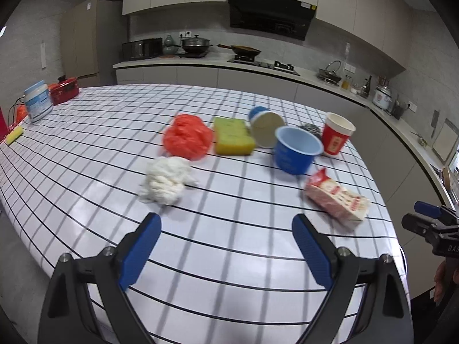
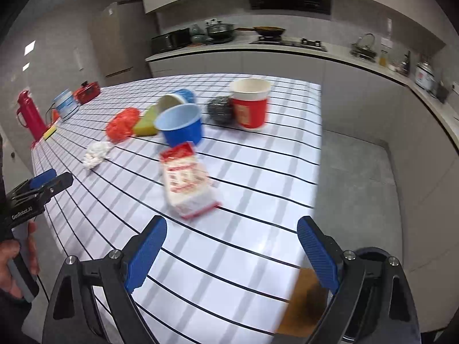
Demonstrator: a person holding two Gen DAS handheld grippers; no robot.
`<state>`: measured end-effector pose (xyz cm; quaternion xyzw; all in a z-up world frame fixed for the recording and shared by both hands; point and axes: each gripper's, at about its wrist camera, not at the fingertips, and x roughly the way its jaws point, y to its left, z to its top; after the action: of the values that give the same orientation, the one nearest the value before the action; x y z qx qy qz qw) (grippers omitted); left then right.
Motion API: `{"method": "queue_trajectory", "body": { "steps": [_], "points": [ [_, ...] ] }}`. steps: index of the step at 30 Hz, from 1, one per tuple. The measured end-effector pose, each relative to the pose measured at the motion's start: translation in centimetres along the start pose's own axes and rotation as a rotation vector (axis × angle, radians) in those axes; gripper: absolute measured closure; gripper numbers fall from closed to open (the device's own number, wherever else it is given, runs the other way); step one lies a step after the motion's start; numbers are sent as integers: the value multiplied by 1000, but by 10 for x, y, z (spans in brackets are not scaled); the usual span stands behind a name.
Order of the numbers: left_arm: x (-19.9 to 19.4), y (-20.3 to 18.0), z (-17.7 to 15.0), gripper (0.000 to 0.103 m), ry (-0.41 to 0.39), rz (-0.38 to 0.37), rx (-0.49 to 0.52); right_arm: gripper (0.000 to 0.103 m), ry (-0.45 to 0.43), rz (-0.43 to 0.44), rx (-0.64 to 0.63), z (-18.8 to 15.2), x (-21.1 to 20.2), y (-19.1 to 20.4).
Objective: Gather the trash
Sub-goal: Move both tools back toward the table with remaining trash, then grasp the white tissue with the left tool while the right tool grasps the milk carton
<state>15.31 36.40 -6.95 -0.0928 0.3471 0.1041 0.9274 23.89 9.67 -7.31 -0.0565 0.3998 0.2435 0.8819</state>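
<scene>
Trash lies spread on a table with a white checked cloth (image 1: 229, 258). From left to right I see a crumpled white tissue (image 1: 166, 183), a crumpled red plastic bag (image 1: 186, 137), a yellow-green sponge (image 1: 233, 136), a tipped blue cup (image 1: 264, 126), an upright blue bowl (image 1: 297, 150), a red paper cup (image 1: 337, 134) and a red-and-white wrapper (image 1: 335, 196). My left gripper (image 1: 226, 238) hangs open over the near edge, short of the tissue. My right gripper (image 2: 232, 243) is open too, just short of the wrapper (image 2: 186, 179). Nothing sits between either pair of fingers.
A steel scourer (image 2: 221, 111) lies beside the red cup (image 2: 251, 103). A white jar (image 1: 37, 103), a red pot (image 1: 64, 90) and a red thermos (image 2: 28, 114) stand at the table's far left. A brown-lined bin (image 2: 309, 301) sits on the floor below the right gripper. Kitchen counters (image 1: 200, 60) run behind.
</scene>
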Motion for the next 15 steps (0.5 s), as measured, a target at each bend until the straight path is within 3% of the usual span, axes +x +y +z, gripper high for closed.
{"method": "queue_trajectory", "body": {
  "steps": [6,15],
  "points": [
    [23,44,9,10,39,-5,6,9,28,-6,-25,15,31,35],
    [70,67,21,15,107,-51,51,9,79,-43,-12,28,75,45]
  ]
}}
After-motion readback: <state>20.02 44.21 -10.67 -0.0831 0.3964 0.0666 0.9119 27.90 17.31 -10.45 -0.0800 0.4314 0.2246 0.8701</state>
